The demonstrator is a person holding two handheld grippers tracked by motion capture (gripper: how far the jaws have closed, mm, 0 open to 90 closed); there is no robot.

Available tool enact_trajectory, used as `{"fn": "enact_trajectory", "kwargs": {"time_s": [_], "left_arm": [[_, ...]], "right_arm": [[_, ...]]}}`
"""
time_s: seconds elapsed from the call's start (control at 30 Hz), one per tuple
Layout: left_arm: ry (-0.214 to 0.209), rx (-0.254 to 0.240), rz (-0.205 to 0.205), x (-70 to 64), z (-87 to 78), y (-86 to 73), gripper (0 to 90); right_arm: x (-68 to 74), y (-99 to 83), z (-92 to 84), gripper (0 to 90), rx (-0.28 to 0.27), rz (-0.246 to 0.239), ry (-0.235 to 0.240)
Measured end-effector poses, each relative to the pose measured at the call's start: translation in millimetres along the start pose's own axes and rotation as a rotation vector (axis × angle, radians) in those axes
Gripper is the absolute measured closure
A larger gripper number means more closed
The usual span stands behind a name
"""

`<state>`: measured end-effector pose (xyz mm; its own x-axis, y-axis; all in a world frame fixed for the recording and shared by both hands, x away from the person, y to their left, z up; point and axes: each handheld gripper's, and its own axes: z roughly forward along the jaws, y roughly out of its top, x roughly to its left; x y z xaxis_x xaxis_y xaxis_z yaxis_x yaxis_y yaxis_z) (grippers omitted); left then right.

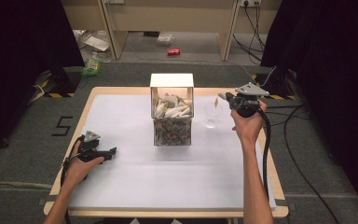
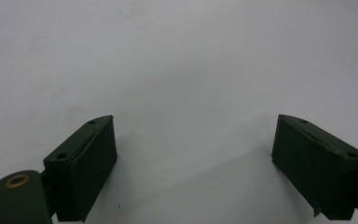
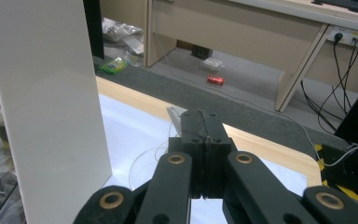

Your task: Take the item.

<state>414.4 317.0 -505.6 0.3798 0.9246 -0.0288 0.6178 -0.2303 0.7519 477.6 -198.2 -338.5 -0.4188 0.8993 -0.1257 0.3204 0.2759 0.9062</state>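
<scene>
1. Right now the biggest thing on the white table (image 1: pixel 135 186) is the clear box (image 1: pixel 172 122) at its middle, with a white back panel and a heap of small packets inside; it stands left of your right gripper (image 1: pixel 223 98) and near it.

2. Next in size, a clear glass cup (image 1: pixel 211 113) stands just right of the box, below your right gripper. It looks thin, slick and breakable, so treat it gently and keep the jaws off its rim.

3. Smallest is the tea bag tag (image 3: pixel 176 115), a light, limp scrap with a thread (image 3: pixel 171 133) running down toward the cup. It weighs next to nothing and bends freely; hold it flat at the tag, as you do now, not by the thread.

4. Your right gripper (image 3: pixel 207 126) is pressed together, pinching that tag above the cup.

5. Your left gripper (image 1: pixel 113 150) rests at the near left of the table, jaws spread wide with bare table between them in the left gripper view.
</scene>
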Motion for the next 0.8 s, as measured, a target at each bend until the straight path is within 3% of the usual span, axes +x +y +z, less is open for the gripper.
{"fn": "enact_trajectory", "kwargs": {"time_s": [0.8], "left_arm": [[0.0, 0.0, -0.001, 0.0, 0.0, 0.0, 12.9]], "right_arm": [[6.2, -12.4, 30.8, 90.0, 0.082, -0.004, 0.004]]}}
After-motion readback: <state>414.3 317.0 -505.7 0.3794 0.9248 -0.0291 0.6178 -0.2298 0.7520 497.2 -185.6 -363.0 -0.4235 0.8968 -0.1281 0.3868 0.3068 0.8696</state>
